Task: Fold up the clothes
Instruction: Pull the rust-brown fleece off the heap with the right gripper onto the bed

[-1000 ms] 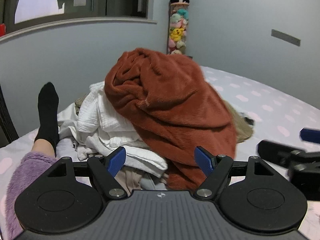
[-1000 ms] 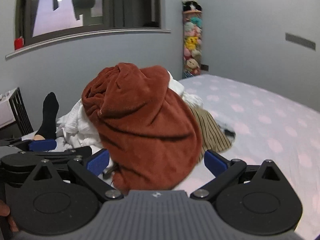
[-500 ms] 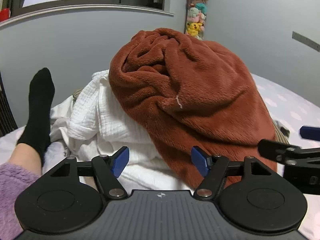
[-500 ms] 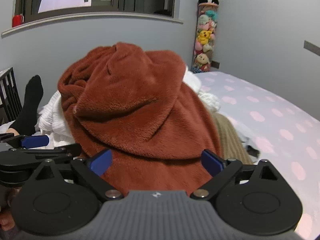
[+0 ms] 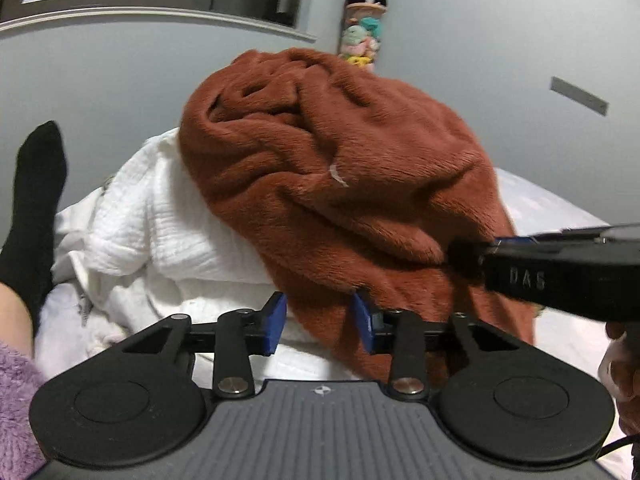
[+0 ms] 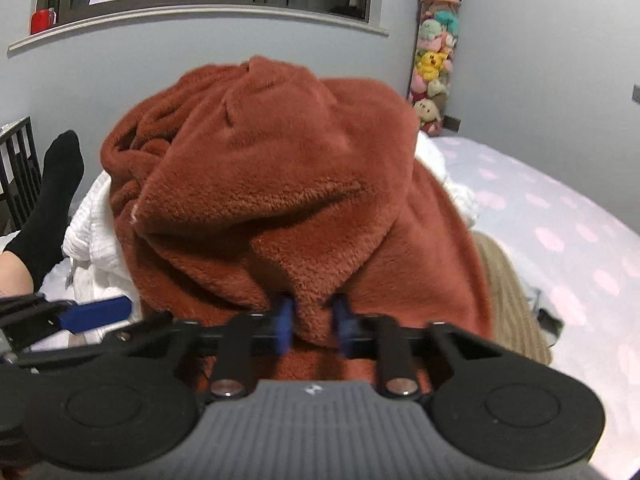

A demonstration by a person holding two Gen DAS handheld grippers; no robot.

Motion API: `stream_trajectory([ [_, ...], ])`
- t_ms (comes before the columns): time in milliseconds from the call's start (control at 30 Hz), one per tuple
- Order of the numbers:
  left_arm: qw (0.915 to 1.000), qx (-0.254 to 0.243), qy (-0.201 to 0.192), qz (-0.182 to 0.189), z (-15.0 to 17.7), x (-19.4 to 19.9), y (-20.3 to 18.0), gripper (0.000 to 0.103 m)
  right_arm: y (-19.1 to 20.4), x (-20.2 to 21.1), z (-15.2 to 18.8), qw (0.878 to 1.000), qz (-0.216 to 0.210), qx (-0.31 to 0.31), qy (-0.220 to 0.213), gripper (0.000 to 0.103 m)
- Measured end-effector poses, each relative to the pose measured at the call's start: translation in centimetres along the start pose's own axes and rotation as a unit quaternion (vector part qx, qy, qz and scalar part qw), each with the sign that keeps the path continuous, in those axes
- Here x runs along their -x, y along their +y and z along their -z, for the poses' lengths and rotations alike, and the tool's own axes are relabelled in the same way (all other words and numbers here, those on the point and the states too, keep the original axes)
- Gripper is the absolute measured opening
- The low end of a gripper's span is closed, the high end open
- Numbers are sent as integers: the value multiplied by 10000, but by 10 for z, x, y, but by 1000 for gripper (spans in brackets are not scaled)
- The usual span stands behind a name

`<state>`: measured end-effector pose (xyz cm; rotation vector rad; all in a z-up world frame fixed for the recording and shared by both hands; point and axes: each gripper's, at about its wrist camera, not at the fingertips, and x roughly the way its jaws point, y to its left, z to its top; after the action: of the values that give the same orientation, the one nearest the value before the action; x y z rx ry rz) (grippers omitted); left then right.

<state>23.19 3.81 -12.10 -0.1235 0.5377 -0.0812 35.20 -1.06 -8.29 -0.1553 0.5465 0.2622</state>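
Note:
A rust-red fleece garment lies on top of a pile of clothes on the bed; it also fills the right wrist view. White crinkled clothes lie under it on the left. My left gripper is half closed around the garment's lower left edge, with fabric between the blue pads. My right gripper is closed on a fold of the garment's lower edge. The right gripper's body shows at the right of the left wrist view.
The bed has a pale sheet with pink spots. A person's leg in a black sock lies left of the pile. A striped tan garment lies under the pile's right side. A column of soft toys stands in the corner.
Both grippers have moved in to the fleece garment's lower edge and their fingers have closed from wide open. The right one now pinches the fabric.

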Motion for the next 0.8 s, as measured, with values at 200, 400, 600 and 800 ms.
stream_trajectory([
  [200, 9995, 0, -237, 199, -3, 30, -20, 30, -2, 58, 4, 9969, 619, 69, -472, 7],
  [400, 9993, -109, -182, 312, -1, 71, -42, 30, -36, 128, 17, 9881, 1297, -368, -743, 5],
  [600, 9983, -371, 38, 458, 2, 100, -60, 30, -68, 201, 57, 9698, 2201, -768, -714, 0],
  [800, 9974, -401, 393, 447, 14, 111, -73, 31, -107, 259, 109, 9615, 2271, -1537, -186, 0],
])
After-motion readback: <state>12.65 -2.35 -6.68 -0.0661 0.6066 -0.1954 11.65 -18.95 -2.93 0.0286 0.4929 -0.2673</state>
